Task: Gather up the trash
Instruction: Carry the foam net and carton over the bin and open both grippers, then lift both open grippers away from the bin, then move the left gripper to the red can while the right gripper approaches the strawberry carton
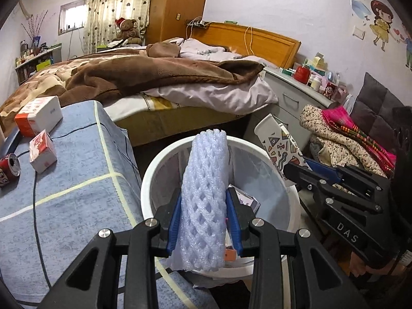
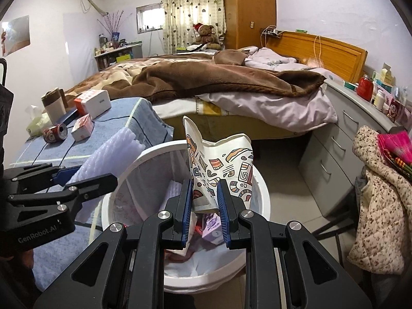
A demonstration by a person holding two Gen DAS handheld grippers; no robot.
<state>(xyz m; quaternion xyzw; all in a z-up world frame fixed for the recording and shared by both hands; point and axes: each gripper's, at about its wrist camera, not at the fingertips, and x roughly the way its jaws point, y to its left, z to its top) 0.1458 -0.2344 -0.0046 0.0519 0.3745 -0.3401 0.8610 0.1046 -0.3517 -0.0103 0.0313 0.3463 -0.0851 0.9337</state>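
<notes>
My left gripper [image 1: 204, 200] is shut on a white foam fruit net [image 1: 204, 188], held upright over the white trash bin [image 1: 152, 170]. My right gripper [image 2: 204, 195] is shut on a squashed paper cup [image 2: 224, 164] with a colourful pattern, over the same trash bin [image 2: 260, 188]. The bin holds paper scraps and a purple carton [image 2: 212, 225]. Each view shows the other tool: the right gripper [image 1: 298, 164] with the cup [image 1: 280, 144], and the left gripper [image 2: 74, 175] with the foam net [image 2: 108, 152]. A crushed red can [image 1: 9, 166] and small red-and-white boxes [image 1: 42, 150] lie on the blue-covered table [image 1: 77, 180].
A bed with a brown blanket [image 1: 154, 74] stands behind the bin. Grey drawers [image 2: 334, 149] with jars on top line the right wall. Clothes [image 2: 381, 193] are draped over a chair at the right. A paper cup and tissues [image 2: 49, 110] sit at the table's far end.
</notes>
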